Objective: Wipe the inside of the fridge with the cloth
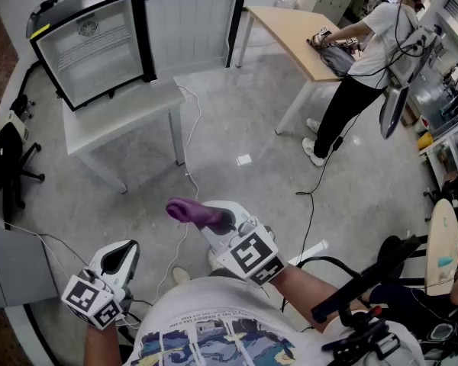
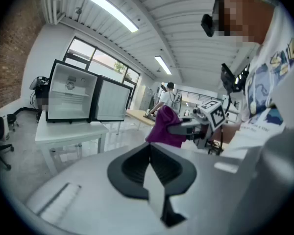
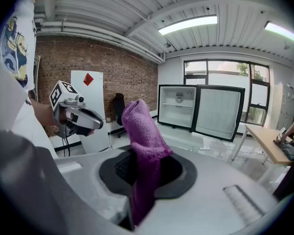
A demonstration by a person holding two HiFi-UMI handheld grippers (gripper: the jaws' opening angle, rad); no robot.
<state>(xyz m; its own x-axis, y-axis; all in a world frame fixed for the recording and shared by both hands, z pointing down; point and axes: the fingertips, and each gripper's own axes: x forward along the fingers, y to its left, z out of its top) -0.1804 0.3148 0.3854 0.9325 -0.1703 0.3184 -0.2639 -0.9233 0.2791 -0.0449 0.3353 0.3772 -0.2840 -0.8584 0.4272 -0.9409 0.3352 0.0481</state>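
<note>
Clutching cloth [image 1: 189, 210]: right gripper [image 1: 221, 221] is clamping the purple cloth in mid-air, well apart from the fridge.
Left gripper [image 1: 125, 250]: is hovering nearby, jaws pressed together, empty.
Fridge [image 1: 91, 48]: is standing door-open on a white table [image 1: 126, 117].

Head cam sat high above wearer's shirt [image 1: 214, 334], facing fwd & steeply down. Floor [image 1: 237, 128] filled most of the frame, w/ fridge [image 1: 88, 48] on table [image 1: 122, 113] far off at top left. Left gripper [image 1: 120, 256] cam rode low just behind own jaws, tilted up so ceiling [image 2: 152, 23] showed. It faced the fridge from well back, w/ right gripper [image 1: 217, 219] near at its right. Right gripper cam was likewise low & tilted up, jaws close under lens, fridge far at centre-right, left gripper near at its left. All 3 views shared fridge, table & desk [image 1: 290, 29].
</note>
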